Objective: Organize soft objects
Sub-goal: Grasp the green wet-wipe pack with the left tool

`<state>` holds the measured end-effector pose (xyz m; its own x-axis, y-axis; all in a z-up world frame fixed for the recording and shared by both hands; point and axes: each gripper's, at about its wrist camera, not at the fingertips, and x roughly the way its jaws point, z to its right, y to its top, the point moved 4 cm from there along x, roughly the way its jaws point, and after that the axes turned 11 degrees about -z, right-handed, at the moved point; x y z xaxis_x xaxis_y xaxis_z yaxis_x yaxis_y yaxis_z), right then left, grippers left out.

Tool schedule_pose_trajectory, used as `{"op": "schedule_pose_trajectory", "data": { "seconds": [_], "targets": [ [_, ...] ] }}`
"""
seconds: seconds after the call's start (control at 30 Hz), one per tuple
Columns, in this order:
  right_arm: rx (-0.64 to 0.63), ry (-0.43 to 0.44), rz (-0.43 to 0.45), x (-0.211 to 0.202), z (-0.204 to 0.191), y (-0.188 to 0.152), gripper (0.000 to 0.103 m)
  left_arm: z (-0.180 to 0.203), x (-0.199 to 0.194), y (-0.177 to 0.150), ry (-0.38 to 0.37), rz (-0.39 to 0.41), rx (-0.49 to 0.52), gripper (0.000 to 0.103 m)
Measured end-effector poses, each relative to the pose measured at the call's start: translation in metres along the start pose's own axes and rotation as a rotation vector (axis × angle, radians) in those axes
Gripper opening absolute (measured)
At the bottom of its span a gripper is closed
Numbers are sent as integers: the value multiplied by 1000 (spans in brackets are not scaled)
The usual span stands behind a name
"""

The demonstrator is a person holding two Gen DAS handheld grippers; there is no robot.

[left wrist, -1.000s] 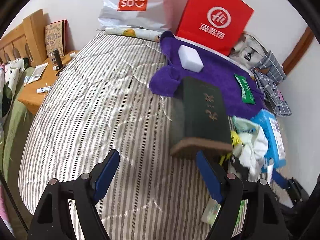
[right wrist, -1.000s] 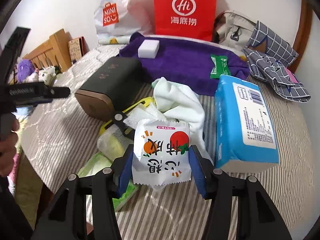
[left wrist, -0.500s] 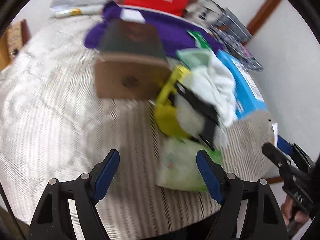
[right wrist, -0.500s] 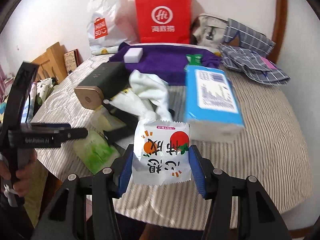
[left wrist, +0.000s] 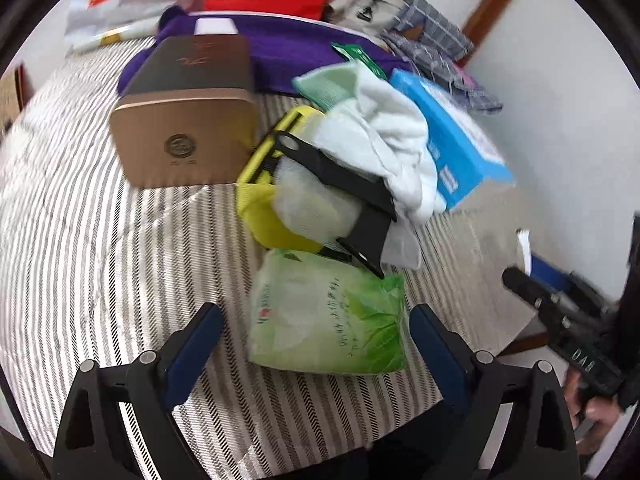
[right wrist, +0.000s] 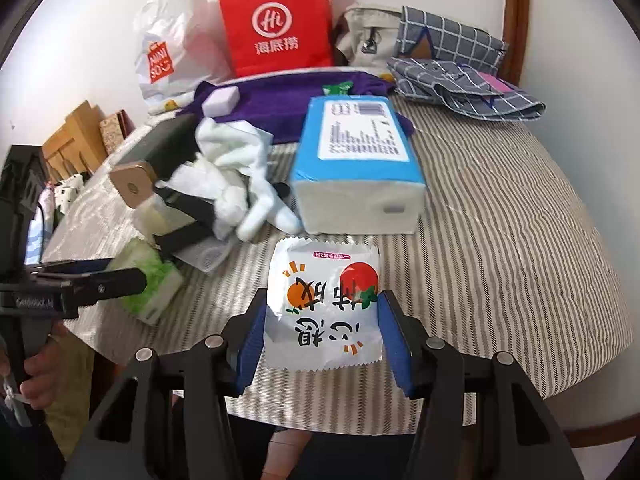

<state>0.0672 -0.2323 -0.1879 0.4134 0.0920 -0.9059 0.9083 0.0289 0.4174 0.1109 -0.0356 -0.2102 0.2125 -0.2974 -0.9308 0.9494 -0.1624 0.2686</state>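
Left wrist view: the left gripper (left wrist: 314,330) has its jaws spread wide — they've just been opening further — and the green tissue pack (left wrist: 326,314) lies flat on the striped bedspread (left wrist: 100,216) right between them. Neither blue pad looks to be pressing on it, so it's straddled, not grabbed. The pack sits a touch toward the right-hand finger, with a clear gap on the other side, so I'd guess a small sideways nudge would centre it before closing. Its long side seems to run roughly away from the camera, along the fingers, meaning the jaws would close across its shorter width — handy for a squishy pack.

Just beyond it is the messy heap: a yellow and black thing (left wrist: 276,200) I can't identify, a white cloth (left wrist: 384,140) draped over it, a blue tissue box (left wrist: 448,140) beside that, and a gold-ended dark box (left wrist: 188,120) further off.

The right gripper (right wrist: 322,334) is clamped on a white snack packet (right wrist: 324,308) with fruit printed on it, held above the bed's near edge. So the left hand is clearly the one lined up for the green pack, since the right one is already busy.
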Motion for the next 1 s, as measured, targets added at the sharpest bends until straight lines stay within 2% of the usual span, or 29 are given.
{"op": "schedule_pose_trajectory", "data": {
  "seconds": [0.17,0.27,0.3,0.33,0.37,0.47,0.53,0.67,1.0],
  "targets": [
    [18,-8,-35,17,9,-2,53,20,12,-1,133,0,82,99],
    [27,1,-47,23,12,-4,53,20,11,0,146,7,75,97],
    [28,3,-51,25,12,-4,53,18,10,0,153,9,73,91],
    [27,3,-53,26,12,-4,53,14,7,0,170,13,66,77],
    [27,4,-57,26,12,-4,53,7,2,-2,178,18,47,71],
    [27,12,-66,29,12,-6,53,-12,-7,-4,178,4,4,71],
    [30,14,-67,29,12,-5,53,-28,-13,-5,220,5,-37,71],
    [38,31,-73,29,13,-3,53,-51,-28,-10,222,15,-102,71],
    [18,51,-43,5,5,9,53,-70,-63,-12,215,68,-157,71]
  ]
}}
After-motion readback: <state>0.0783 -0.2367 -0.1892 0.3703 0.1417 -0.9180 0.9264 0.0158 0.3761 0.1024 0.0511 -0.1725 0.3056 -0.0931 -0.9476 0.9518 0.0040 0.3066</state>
